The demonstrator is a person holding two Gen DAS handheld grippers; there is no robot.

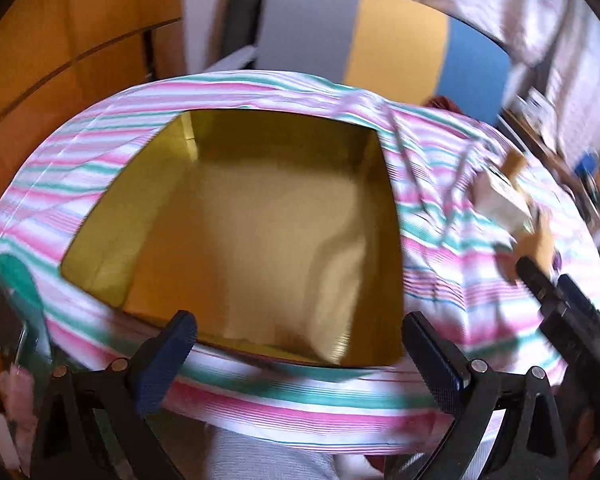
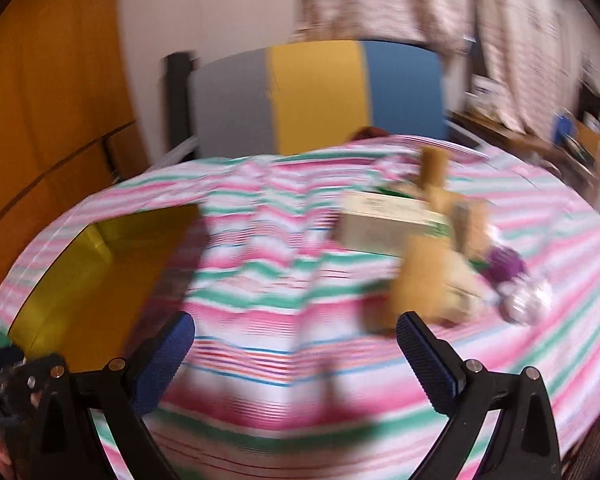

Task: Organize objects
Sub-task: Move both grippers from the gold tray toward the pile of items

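Jaws wide — gold box (image 1: 240,220) empty

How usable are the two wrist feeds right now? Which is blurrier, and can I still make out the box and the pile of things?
Right wrist view: heavy motion smear; the pile of things is only tan, cream and purple blobs, no labels readable. Left wrist view: sharper in the middle, the yellow box reads clearly as empty, with glare on its floor; the edges smear. Both bend the striped cloth into a fisheye curve.
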